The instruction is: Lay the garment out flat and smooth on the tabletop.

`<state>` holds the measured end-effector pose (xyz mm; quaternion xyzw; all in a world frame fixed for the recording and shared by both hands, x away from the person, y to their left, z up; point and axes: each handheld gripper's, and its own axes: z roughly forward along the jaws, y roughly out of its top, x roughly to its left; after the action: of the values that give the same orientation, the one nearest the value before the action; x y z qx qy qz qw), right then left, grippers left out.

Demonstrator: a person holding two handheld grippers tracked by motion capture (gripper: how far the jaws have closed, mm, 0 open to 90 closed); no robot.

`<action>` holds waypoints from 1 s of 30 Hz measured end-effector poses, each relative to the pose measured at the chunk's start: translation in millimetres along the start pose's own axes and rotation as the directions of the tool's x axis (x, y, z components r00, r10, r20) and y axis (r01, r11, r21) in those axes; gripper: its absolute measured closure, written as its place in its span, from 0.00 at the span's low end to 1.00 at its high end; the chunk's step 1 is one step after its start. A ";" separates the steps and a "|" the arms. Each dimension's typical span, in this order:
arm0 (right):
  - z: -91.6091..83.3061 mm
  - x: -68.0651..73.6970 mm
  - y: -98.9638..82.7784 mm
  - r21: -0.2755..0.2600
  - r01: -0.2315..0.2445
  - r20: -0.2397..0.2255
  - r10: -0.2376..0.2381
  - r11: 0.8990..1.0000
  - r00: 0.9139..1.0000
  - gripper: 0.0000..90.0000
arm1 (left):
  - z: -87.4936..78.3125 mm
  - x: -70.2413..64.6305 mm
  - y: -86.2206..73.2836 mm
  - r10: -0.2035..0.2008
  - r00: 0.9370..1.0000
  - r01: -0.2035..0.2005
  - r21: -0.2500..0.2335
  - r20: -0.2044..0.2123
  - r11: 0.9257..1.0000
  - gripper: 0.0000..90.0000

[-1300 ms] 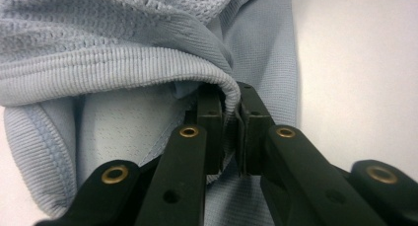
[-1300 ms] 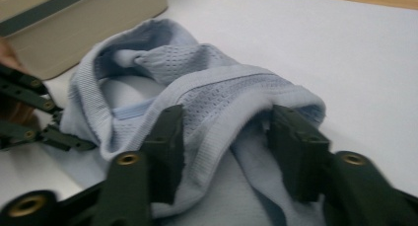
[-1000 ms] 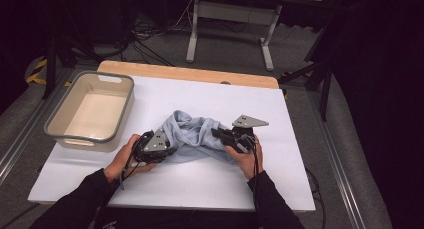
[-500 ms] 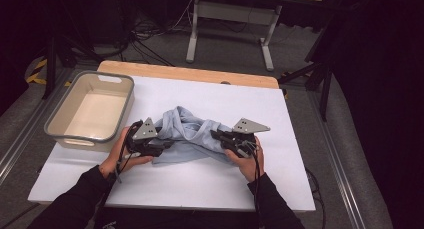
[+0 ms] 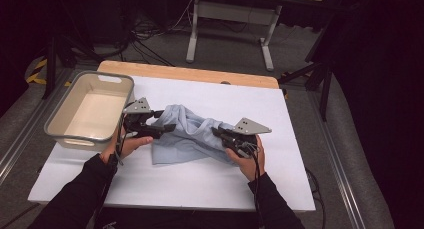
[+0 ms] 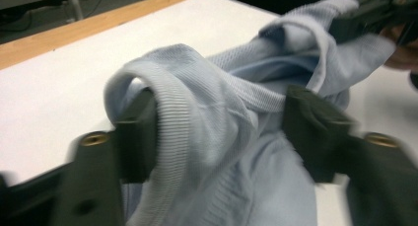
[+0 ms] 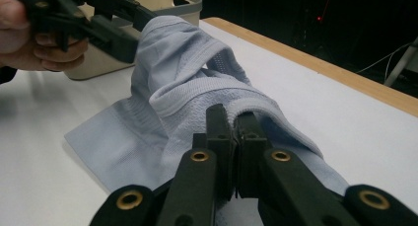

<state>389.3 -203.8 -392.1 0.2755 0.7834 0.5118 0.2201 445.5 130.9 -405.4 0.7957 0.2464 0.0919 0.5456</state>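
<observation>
Two grippers shared one pale blue garment (image 5: 192, 134), which lay crumpled mid-desk (image 5: 210, 94) on the white cover, so you could spread it between them. Beyond it, the beige tub (image 5: 89, 108) sat at the left edge, just beside your left hand, crowding any pull that way. Your right gripper (image 7: 235, 132) had its fingers pressed together, pinching a ribbed hem. Your left gripper (image 6: 217, 132) had just been opening; its fingers stood spread, cloth bunched loosely between them.
</observation>
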 end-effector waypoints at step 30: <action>-65.7 -22.0 54.7 -0.261 0.018 0.139 0.019 0.965 0.990 0.96 | -67.1 -36.8 67.0 0.189 0.977 -0.202 -0.160 -0.095 0.966 0.96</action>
<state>376.0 -245.2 -315.3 0.2797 0.6915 0.5900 0.3090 405.6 149.0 -313.6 0.7630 0.1792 0.1970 0.5890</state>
